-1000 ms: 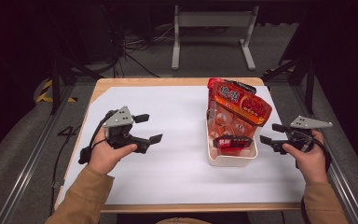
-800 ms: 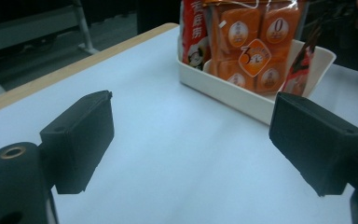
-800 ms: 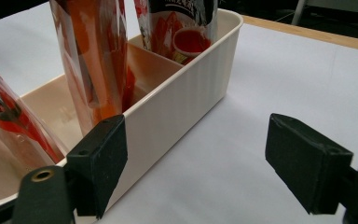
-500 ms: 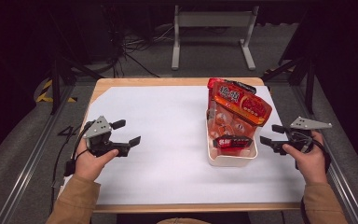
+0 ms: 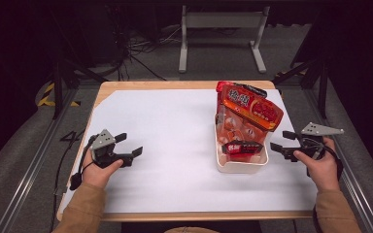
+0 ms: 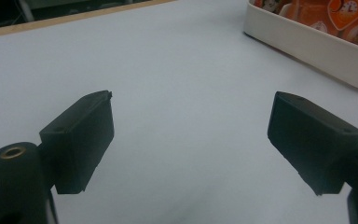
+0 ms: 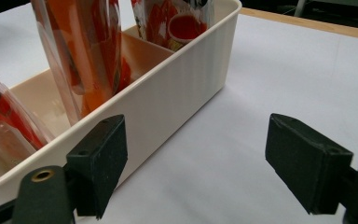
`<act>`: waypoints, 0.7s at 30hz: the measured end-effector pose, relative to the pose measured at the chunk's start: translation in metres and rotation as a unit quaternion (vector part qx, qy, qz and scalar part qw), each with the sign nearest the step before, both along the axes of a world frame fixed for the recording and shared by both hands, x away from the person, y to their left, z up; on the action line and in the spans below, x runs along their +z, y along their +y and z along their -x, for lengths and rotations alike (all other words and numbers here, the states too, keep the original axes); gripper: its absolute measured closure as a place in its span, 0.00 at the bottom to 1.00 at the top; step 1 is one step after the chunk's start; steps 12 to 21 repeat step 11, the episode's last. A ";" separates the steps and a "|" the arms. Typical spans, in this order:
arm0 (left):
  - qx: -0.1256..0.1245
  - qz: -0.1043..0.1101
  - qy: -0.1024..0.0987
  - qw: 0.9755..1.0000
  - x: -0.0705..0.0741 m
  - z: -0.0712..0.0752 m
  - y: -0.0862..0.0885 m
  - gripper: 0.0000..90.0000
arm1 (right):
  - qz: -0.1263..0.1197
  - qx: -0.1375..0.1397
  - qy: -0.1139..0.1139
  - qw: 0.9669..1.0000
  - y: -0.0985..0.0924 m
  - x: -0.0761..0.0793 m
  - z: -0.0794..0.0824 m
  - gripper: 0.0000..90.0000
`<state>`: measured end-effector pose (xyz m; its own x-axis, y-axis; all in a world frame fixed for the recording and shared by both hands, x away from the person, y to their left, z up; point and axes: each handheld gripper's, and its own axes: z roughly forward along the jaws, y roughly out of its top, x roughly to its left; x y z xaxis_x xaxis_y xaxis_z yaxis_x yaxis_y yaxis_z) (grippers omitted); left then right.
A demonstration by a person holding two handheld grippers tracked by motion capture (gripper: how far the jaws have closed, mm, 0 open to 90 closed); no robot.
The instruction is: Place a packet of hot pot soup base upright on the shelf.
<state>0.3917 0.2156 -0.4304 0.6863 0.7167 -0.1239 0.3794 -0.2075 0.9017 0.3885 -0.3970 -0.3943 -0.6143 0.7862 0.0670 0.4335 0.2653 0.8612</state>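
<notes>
My right claw (image 5: 278,140) hangs just beside the bin (image 5: 241,166), at its right wall, jaws spread wide and holding nothing; I judge it waits there because the snack bags (image 5: 245,109) standing in the bin are the things to work on, and that side is the short way in. My left claw (image 5: 130,144) is well apart from all that, low over the bare white sheet (image 5: 175,126) near the table's left edge, also spread and empty, out of the way so it won't crowd the bin. The bags lean upright against one another, packed into the far part, with a smaller dark-red pack (image 5: 243,146) lying across the near part. In my right gripper view the bin's wall (image 7: 168,102) cuts off the bags' lower ends, and their tops run out of frame. The print on them is too blurred to read, and I can't tell how many there are.
</notes>
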 end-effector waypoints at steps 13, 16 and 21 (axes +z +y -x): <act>-0.001 -0.014 0.046 0.999 -0.011 -0.004 0.000 0.19 | 0.003 0.000 0.009 1.000 0.002 -0.004 -0.002 0.24; -0.001 -0.014 0.046 0.999 -0.011 -0.004 0.000 0.19 | 0.003 0.000 0.009 1.000 0.002 -0.004 -0.002 0.24; -0.001 -0.014 0.046 0.999 -0.011 -0.004 0.000 0.19 | 0.003 0.000 0.009 1.000 0.002 -0.004 -0.002 0.24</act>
